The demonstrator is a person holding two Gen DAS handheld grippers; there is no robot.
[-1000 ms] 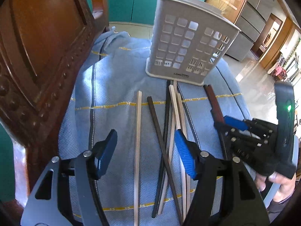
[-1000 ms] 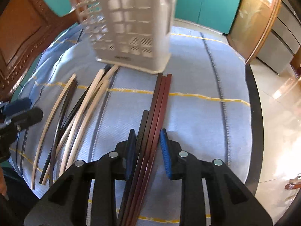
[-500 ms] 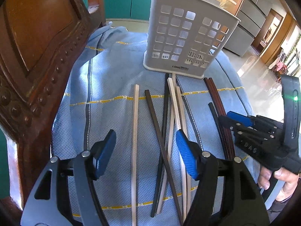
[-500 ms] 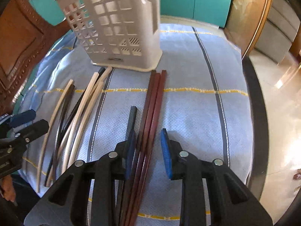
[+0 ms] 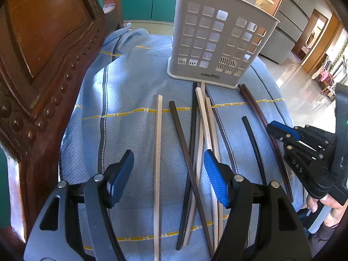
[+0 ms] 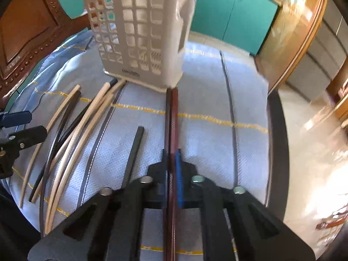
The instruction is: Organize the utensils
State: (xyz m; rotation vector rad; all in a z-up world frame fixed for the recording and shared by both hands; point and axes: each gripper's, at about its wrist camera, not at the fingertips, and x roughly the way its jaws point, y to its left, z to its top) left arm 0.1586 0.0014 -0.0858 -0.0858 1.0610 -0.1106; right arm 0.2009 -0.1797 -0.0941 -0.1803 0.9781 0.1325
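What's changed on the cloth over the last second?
The right claw has just closed on the reddish-brown chopsticks; earlier its jaws stood apart around them. The single black chopstick beside them now lies clear of the claw. Unchanged: the left claw open over the mixed pale and black chopsticks, the white utensil basket upright.

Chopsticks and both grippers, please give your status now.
Right gripper just closed, shut on the reddish-brown chopsticks. Left gripper open over loose cream and black chopsticks. Holder upright, path clear.
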